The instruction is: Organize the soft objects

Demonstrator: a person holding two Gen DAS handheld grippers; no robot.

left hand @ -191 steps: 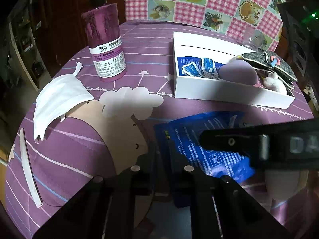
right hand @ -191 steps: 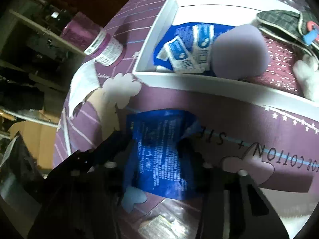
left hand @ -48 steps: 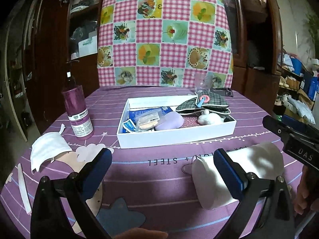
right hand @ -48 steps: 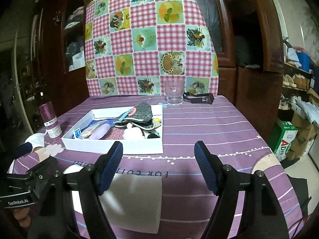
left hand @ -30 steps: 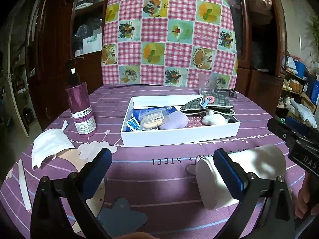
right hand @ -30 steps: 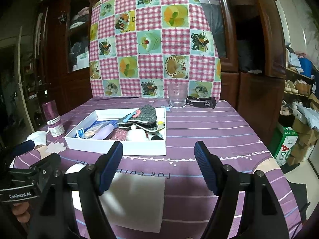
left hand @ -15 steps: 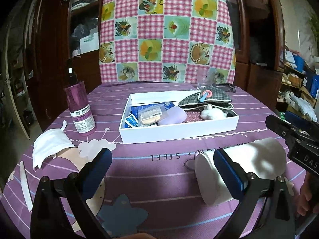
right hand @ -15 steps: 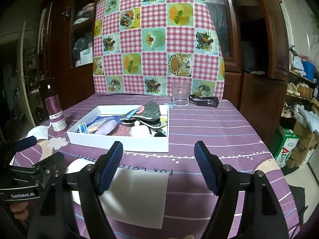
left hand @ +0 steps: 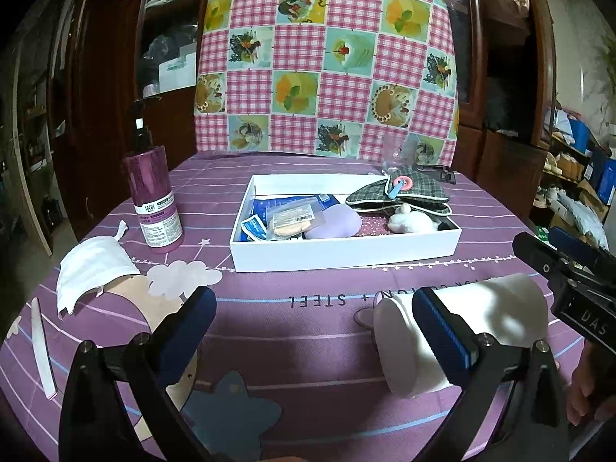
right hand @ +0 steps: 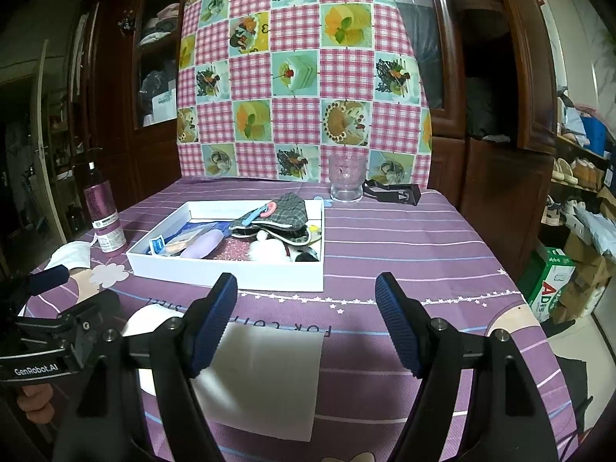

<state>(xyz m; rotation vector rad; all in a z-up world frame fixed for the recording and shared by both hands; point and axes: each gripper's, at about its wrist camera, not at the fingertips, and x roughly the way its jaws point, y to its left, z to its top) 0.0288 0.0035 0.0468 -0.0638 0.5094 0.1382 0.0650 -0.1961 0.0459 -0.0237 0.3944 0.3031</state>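
Tabletop: a round tabletop (left hand: 308,319) under a purple striped cloth with cartoon prints carries everything in view.
White tray: a shallow white rectangular tray (left hand: 342,248) stands mid-tabletop, already holding a checked grey fabric pouch (left hand: 400,194), a lilac soft pad (left hand: 335,223), a white fluffy toy (left hand: 410,221) and blue sachets (left hand: 254,227).
Paper roll: a white roll of soft paper (left hand: 458,331) lies on its side near the front edge, well apart from the tray, its loose sheet (right hand: 261,377) spread flat towards the right tool. It looks light and squashy; a hard pinch would probably dent it, so a grasp across the round body seems wiser than one on the loose sheet, which would likely unroll.
Purple bottle: a tall purple pump bottle (left hand: 154,200) stands upright left of the tray; rigid, probably not part of the sorting.
White mask: a crumpled white cloth face mask (left hand: 92,265) lies at the left edge, limp and light; pinching a bunched fold should serve.
Left tool: the left tool (left hand: 315,331) hovers with jaws spread wide, empty, its right finger in front of the roll.
Right tool: the right tool (right hand: 306,323) hangs open above the loose sheet, holding nothing.
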